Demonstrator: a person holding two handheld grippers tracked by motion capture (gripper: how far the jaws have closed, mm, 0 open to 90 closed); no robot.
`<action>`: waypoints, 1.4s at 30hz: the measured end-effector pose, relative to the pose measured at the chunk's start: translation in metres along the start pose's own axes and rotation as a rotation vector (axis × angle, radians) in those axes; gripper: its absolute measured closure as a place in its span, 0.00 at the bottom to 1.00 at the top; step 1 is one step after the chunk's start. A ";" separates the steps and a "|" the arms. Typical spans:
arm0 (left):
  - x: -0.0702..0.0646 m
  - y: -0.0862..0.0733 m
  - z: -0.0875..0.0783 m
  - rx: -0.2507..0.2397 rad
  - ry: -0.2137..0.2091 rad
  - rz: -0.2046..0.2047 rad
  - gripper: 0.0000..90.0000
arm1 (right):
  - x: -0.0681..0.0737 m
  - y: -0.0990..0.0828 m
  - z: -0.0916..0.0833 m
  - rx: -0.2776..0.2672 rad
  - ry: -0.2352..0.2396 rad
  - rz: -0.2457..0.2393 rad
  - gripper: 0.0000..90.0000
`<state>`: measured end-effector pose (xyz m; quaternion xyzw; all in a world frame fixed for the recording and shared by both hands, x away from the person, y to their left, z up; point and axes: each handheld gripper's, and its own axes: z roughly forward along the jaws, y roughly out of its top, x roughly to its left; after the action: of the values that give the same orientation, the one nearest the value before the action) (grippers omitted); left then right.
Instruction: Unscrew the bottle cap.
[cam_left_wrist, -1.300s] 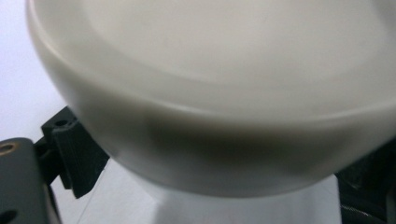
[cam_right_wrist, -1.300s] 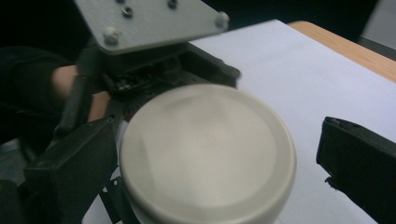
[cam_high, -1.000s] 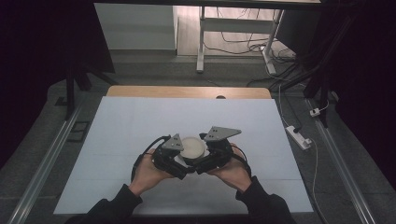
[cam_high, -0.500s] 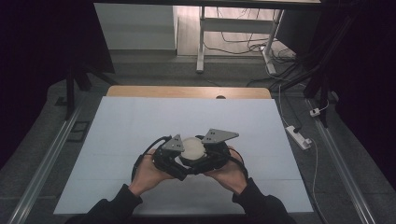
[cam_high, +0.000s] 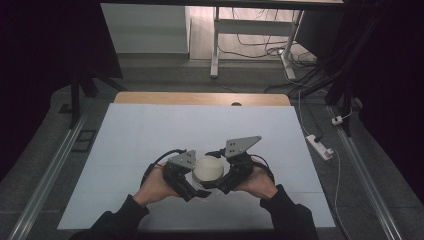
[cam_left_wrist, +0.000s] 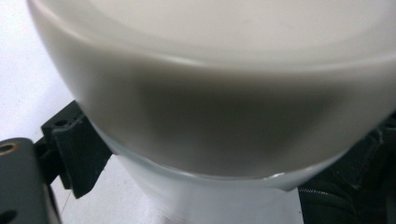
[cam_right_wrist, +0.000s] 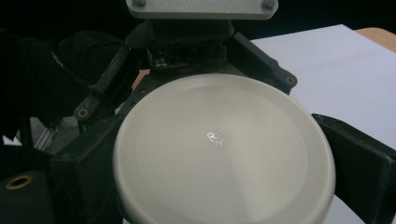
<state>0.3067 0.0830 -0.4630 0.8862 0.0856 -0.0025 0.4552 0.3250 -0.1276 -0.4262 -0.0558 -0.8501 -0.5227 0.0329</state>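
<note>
We see both grippers meeting near the front middle of the white table (cam_high: 150, 130), with a round off-white lid (cam_high: 208, 168) caught between them. The left gripper (cam_high: 192, 186) comes in from the left, the right gripper (cam_high: 220, 182) from the right, each held in a hand with a dark sleeve. In the right gripper view the lid (cam_right_wrist: 224, 154) sits flat-topped and face up between the two black jaws, one jaw against its left edge and one against its right edge, so we read the right jaws as clamped on the lid; a small clear sticker (cam_right_wrist: 218, 138) lies on its top. The left gripper (cam_right_wrist: 187, 56) shows just behind the lid there, facing the camera. In the left gripper view the lid (cam_left_wrist: 224, 93) is very close, its rim overhanging a clear container body (cam_left_wrist: 201, 196) below it; black jaw parts show at either side of that body, touching or just beside it, but we cannot tell whether the left jaws are actually pressing it.
</note>
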 end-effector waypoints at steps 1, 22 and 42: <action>0.000 0.000 0.000 0.002 0.009 -0.003 0.08 | 0.000 0.000 0.000 0.006 -0.003 -0.001 0.08; 0.002 0.002 0.004 0.008 0.278 -0.174 0.08 | 0.015 0.007 0.018 0.005 -0.442 0.143 0.03; 0.007 -0.004 -0.001 0.008 0.063 -0.052 0.08 | 0.006 0.002 0.008 0.008 -0.185 0.060 0.08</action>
<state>0.3124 0.0872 -0.4656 0.8852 0.1226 0.0134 0.4485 0.3190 -0.1188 -0.4271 -0.1292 -0.8494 -0.5108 -0.0297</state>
